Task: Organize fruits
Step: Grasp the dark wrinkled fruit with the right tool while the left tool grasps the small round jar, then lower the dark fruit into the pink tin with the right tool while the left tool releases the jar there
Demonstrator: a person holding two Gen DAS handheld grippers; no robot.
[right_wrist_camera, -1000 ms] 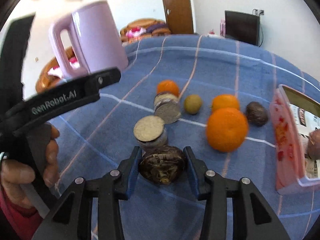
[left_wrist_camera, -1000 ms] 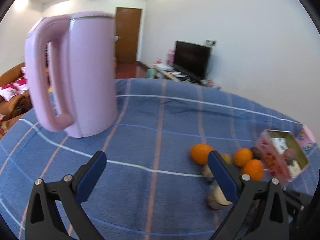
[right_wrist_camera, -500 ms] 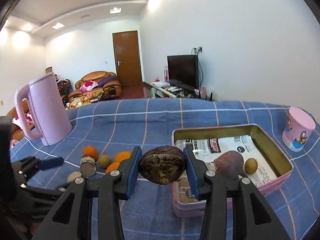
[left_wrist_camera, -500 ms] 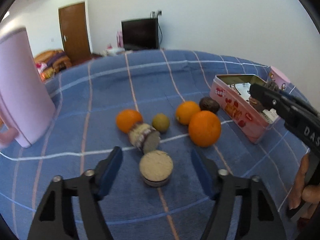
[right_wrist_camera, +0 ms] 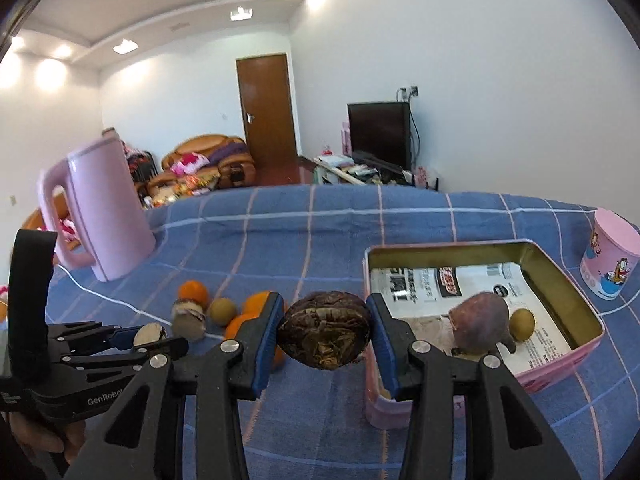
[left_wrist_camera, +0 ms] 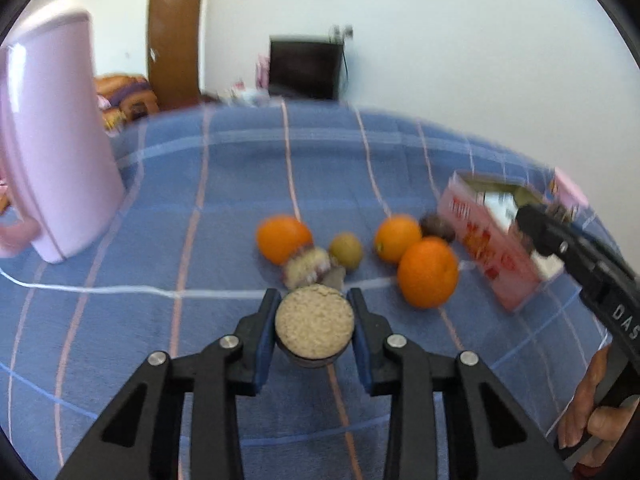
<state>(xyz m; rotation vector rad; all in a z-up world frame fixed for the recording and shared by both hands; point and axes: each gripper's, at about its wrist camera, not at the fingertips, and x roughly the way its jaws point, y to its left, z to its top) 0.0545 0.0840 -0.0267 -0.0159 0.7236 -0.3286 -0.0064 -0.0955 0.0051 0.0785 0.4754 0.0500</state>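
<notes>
L gripper point(left_wrist_camera: 314, 322): jaws closing round cut fruit half point(left_wrist_camera: 314, 331) on blue cloth point(left_wrist_camera: 224, 184), 6 o'clock of oranges point(left_wrist_camera: 427, 272).
R gripper point(right_wrist_camera: 325, 330): clamped on wrinkled dark fruit point(right_wrist_camera: 325, 335), airborne, just 9 o'clock of pink tin point(right_wrist_camera: 560, 280).
Tin: purple fruit point(right_wrist_camera: 480, 326) + sm. green one point(right_wrist_camera: 522, 322) inside.

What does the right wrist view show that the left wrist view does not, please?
Only the right wrist view: the tin's inside with a purple fruit and a small green one, plus the right tongs gripping a wrinkled dark fruit.

Only the left: the left tongs closing around a cut fruit half.

Both: the pink kettle and the oranges.
</notes>
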